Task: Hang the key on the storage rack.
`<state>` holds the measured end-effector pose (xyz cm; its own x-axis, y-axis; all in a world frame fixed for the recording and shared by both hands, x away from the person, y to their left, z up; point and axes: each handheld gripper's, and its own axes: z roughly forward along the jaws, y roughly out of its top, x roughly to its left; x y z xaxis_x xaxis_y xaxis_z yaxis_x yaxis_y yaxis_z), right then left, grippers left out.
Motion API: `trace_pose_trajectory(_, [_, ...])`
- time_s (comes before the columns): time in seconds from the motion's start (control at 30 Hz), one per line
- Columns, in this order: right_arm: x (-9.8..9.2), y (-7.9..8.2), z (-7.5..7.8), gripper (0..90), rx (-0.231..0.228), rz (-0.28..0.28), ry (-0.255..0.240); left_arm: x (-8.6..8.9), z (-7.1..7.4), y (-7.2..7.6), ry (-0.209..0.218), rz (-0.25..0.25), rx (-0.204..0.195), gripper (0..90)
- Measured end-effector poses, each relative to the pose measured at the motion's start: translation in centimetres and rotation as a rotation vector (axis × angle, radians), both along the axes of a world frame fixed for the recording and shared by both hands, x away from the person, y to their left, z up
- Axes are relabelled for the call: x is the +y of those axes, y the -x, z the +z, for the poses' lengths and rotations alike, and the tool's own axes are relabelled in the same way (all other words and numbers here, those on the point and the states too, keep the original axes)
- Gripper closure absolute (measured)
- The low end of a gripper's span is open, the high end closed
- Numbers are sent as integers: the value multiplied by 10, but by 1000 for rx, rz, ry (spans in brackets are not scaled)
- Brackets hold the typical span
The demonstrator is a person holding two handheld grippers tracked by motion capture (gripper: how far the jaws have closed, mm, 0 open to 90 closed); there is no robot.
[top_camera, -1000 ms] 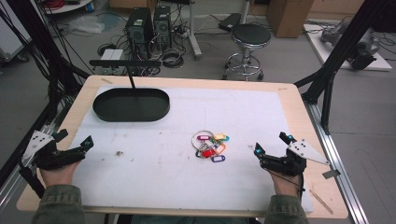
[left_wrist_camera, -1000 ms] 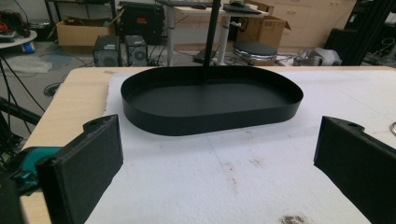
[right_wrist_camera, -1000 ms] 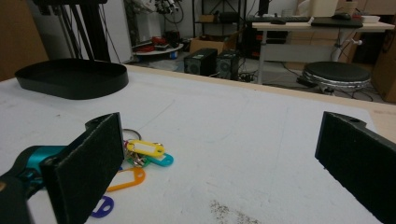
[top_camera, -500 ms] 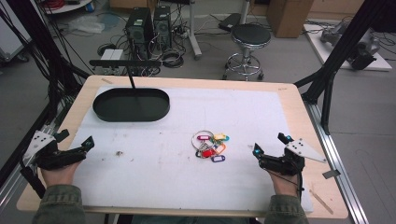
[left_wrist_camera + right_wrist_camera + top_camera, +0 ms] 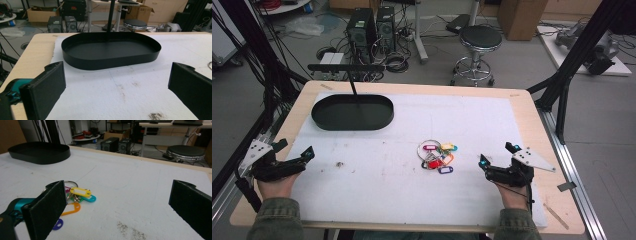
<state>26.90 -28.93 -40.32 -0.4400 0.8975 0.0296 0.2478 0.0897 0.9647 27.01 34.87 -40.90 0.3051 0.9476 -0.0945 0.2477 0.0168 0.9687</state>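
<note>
High view: a wooden surface (image 5: 532,107) covered by a white mat (image 5: 412,165) stands in a cluttered workshop, with a round stool (image 5: 481,37) and computer towers (image 5: 372,25) on the grey floor beyond. A bunch of coloured key tags (image 5: 438,156) lies near the mat's centre, a black oval tray (image 5: 352,112) at far left. The left gripper (image 5: 294,161) and right gripper (image 5: 497,160) rest at the near corners, jaws spread wide, holding nothing.
</note>
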Motion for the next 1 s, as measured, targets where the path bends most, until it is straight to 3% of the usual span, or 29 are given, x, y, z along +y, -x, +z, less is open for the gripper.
trace_pose_trajectory(0.67, [19,-12,0,4,33,59,36,-3,-2,-2,-12,-19,17,17])
trace_pose_trajectory(1.0, [37,-22,2,4,47,115,71,-2,-2,-3,-13,-16,19,17])
